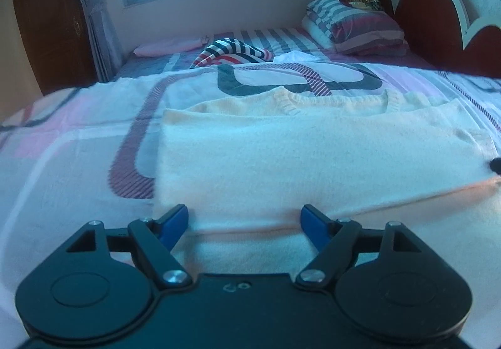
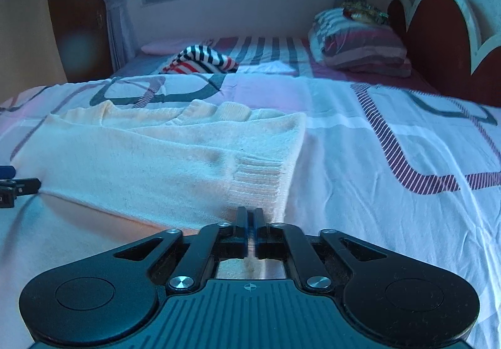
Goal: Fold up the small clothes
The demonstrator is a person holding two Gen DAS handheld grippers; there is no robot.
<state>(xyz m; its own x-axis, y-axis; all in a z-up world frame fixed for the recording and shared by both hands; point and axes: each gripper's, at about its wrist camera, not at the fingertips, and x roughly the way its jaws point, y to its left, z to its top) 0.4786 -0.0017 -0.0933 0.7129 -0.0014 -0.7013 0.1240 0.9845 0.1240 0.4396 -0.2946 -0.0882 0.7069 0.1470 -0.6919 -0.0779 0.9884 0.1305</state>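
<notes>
A cream knit sweater lies folded on the bed, sleeves turned in, neckline at the far side. My left gripper is open, its blue-padded fingers spread on either side of the sweater's near left edge. In the right wrist view the sweater lies ahead and to the left. My right gripper is shut on the sweater's near right corner by the ribbed hem. The left gripper's tip shows at the left edge of the right wrist view.
The bed has a pink, white and grey patterned sheet. A striped red, white and navy garment lies farther back. Folded striped bedding sits near the red headboard. A window and curtains stand behind.
</notes>
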